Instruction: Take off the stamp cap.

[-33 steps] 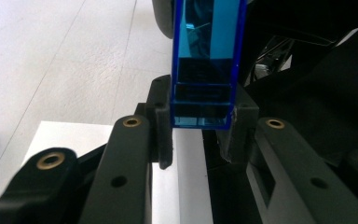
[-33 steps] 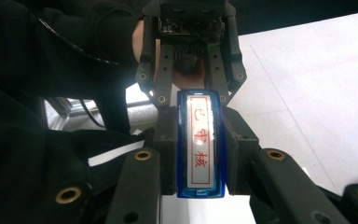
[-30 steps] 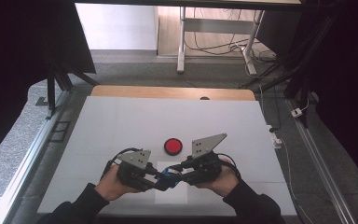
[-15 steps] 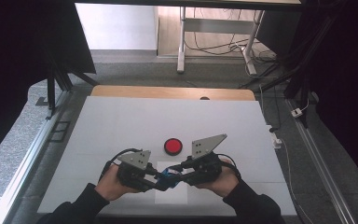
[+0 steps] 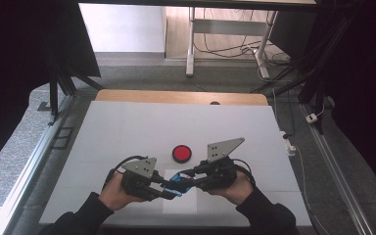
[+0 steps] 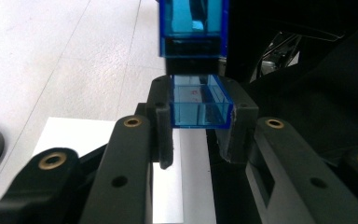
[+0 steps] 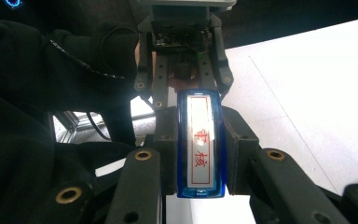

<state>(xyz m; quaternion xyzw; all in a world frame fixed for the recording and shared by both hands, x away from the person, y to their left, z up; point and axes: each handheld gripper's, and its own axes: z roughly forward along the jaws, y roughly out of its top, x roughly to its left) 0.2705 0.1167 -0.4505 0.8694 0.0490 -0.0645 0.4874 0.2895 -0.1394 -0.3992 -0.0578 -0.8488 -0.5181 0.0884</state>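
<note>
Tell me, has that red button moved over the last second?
No. The red button sits on the same spot of the white table, just beyond the two grippers, as it did in both earlier high views.

The stamp body (image 5: 182, 179) and its cap (image 5: 173, 191) hang between both tongs — just behind them, a button (image 5: 181, 153) on the table (image 5: 127, 127).

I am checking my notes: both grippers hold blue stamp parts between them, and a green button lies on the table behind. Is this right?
Nearly. The button is red, not green, as the high view shows. The rest holds: the left gripper and the right gripper each clamp a blue stamp part, and the button lies on the table behind them.
</note>
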